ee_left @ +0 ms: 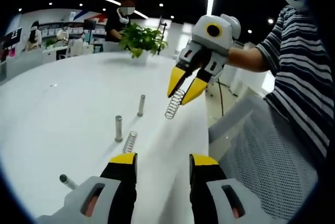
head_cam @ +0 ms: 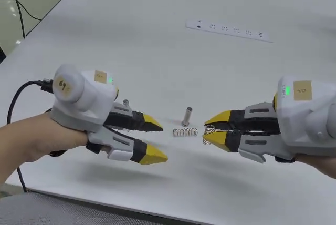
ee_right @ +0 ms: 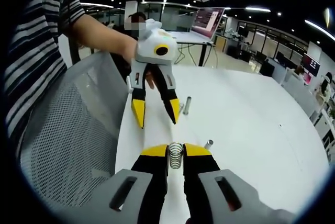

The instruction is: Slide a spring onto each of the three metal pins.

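The right claw [head_cam: 206, 134] pinches a spring [head_cam: 209, 129] just above the worktop [head_cam: 157, 51]; the left claw [head_cam: 161, 142] gapes empty. A second spring [head_cam: 185, 132] lies between them, beside an upright pin [head_cam: 187, 116].

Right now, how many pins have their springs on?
None yet: all three pins are bare. The right gripper is shut on one spring; the left gripper is open. A second spring lies on the table. All three pins are left.
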Action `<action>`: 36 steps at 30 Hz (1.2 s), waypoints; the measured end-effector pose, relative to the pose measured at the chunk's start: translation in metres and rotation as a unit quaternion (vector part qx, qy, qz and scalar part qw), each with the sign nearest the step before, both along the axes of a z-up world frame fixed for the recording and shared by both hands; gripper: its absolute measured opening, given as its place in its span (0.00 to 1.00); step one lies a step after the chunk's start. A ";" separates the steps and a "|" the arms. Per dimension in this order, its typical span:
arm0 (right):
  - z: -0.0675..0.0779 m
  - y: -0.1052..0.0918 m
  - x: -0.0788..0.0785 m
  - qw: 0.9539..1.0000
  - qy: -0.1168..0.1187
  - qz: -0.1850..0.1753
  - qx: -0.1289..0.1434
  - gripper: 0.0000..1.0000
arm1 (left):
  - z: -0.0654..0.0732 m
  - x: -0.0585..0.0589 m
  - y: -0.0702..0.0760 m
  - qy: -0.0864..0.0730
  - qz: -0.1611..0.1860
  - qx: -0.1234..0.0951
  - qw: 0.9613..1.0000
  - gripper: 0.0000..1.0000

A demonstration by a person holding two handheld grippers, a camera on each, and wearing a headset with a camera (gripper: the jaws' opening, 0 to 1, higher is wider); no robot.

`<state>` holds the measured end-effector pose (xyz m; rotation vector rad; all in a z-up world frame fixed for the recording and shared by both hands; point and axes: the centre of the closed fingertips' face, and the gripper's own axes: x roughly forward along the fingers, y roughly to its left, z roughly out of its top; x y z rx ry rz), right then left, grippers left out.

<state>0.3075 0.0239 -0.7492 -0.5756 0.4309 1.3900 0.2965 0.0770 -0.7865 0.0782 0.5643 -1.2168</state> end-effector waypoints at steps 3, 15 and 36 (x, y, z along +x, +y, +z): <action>0.000 -0.001 0.002 1.000 -0.001 -0.003 0.000 0.07 | 0.001 0.000 0.009 0.003 0.011 -0.002 1.000 0.35; 0.001 -0.010 0.012 1.000 -0.012 -0.021 -0.005 0.07 | 0.004 -0.001 0.049 0.002 0.055 0.003 0.998 0.47; -0.002 -0.035 0.036 0.997 -0.029 -0.069 -0.013 0.07 | 0.009 0.028 0.104 -0.046 0.171 0.008 0.984 0.98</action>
